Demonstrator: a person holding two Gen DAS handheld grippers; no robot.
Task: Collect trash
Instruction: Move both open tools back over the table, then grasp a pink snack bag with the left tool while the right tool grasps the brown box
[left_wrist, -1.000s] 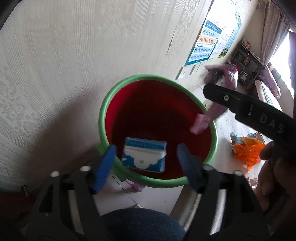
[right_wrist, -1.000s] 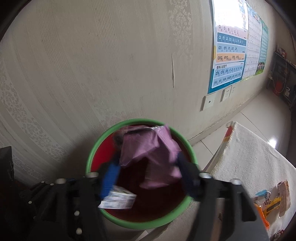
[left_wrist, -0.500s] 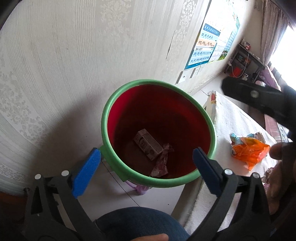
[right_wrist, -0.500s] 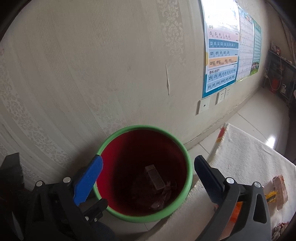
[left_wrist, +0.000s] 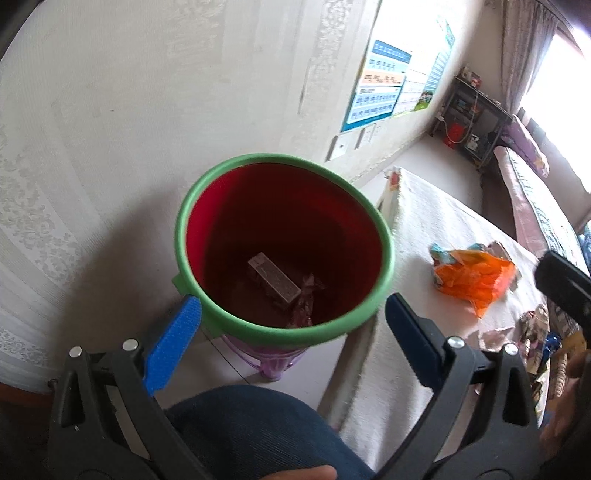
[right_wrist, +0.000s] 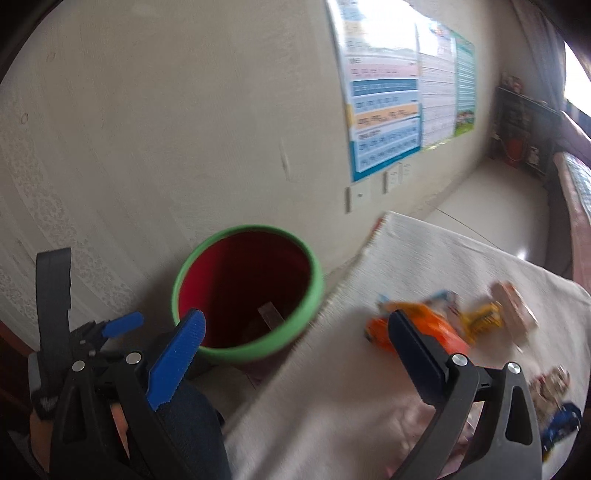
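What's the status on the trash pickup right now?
Left gripper and right gripper open, jaws just widened, nothing between them. Box and wrapper in red bin. Orange bag waiting on table, path unobstructed.

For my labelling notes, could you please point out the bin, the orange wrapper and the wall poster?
bin (left_wrist: 386, 236): left wrist view, right side of its green rim.
orange wrapper (left_wrist: 476, 278): left wrist view, middle of the crumpled orange part.
wall poster (right_wrist: 386, 110): right wrist view, its coloured bands.
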